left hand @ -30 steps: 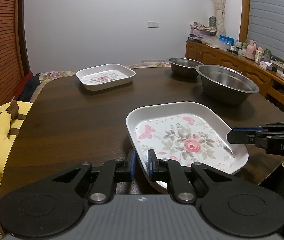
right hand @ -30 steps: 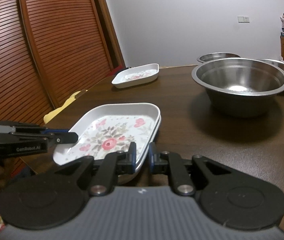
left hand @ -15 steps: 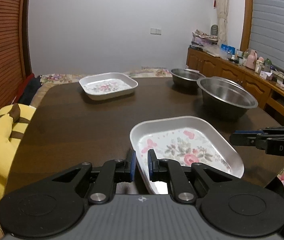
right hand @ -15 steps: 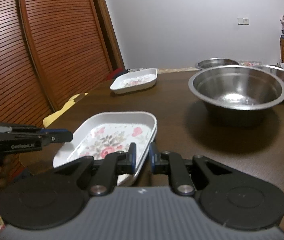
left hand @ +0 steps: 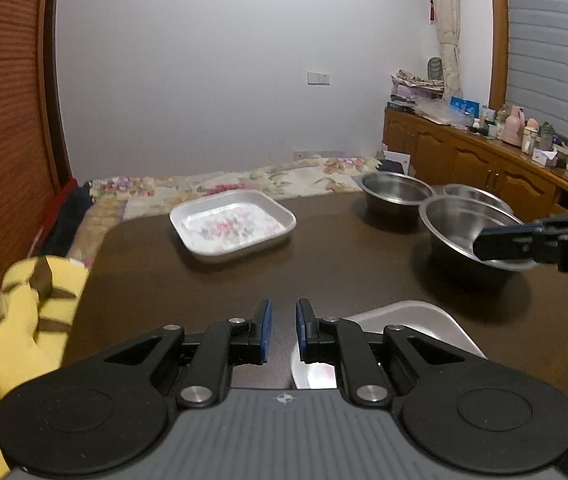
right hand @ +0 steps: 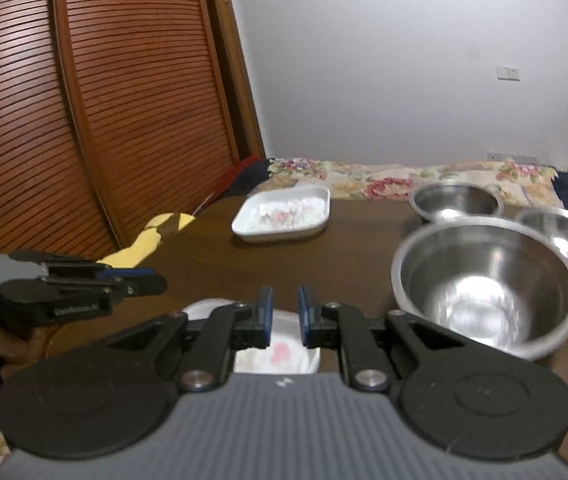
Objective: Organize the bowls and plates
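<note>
Over the dark bench [left hand: 344,272], where three steel bowls [right hand: 488,288] stand unnested, both claws have risen from the near flowered plate [left hand: 412,316], which now lies low at the bench's front edge. The left claw [left hand: 282,328] and right claw [right hand: 285,316] are nearly together, apparently clamped on nothing. The plate likely remains unstacked, well apart from the far plate [left hand: 232,224].

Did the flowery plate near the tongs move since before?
Yes. The near flowery plate slid down toward the picture's bottom edge, away from the far plate and big bowl.
</note>
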{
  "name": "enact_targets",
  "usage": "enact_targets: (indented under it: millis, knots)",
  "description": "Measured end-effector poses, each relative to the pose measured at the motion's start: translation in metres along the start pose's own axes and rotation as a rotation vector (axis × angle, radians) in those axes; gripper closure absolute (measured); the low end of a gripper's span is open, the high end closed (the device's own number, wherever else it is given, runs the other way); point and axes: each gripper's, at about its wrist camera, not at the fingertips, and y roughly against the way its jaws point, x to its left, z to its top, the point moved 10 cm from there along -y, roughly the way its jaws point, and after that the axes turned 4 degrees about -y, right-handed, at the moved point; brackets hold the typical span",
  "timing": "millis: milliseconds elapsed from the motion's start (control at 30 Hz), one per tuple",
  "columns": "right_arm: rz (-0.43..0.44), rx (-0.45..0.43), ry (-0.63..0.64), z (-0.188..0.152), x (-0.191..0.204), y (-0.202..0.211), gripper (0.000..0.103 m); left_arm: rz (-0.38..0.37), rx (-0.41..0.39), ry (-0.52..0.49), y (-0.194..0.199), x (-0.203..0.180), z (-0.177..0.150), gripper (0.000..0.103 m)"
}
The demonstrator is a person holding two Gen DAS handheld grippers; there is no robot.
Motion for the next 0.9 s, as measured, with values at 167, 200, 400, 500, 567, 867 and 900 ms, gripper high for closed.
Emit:
enact_targets:
  millis: [167, 200, 400, 500, 567, 867, 900]
  knots:
    - [-0.005, 0.024, 0.043, 0.032, 0.003, -0.019, 0.087, 0.004, -0.011, 0.014, -0.009, 0.011, 0.020, 0.083]
    - [-0.007, 0.030, 0.049, 0.036, 0.003, -0.024, 0.087, 0.007, -0.011, 0.016, -0.012, 0.014, 0.023, 0.081]
    - [-0.026, 0.091, 0.076, 0.045, 0.005, -0.056, 0.087, 0.030, -0.010, 0.036, -0.031, 0.034, 0.035, 0.077]
    - [-0.035, 0.122, 0.092, 0.047, 0.005, -0.069, 0.087, 0.034, -0.004, 0.044, -0.041, 0.041, 0.036, 0.077]
    - [-0.034, 0.137, 0.089, 0.048, 0.005, -0.078, 0.087, 0.037, 0.002, 0.051, -0.049, 0.047, 0.036, 0.077]
    - [-0.037, 0.200, -0.022, 0.055, -0.009, -0.126, 0.080, 0.049, 0.044, 0.107, -0.093, 0.077, 0.033, 0.076]
    - [-0.041, 0.210, -0.031, 0.055, -0.011, -0.132, 0.080, 0.049, 0.050, 0.111, -0.098, 0.080, 0.032, 0.076]
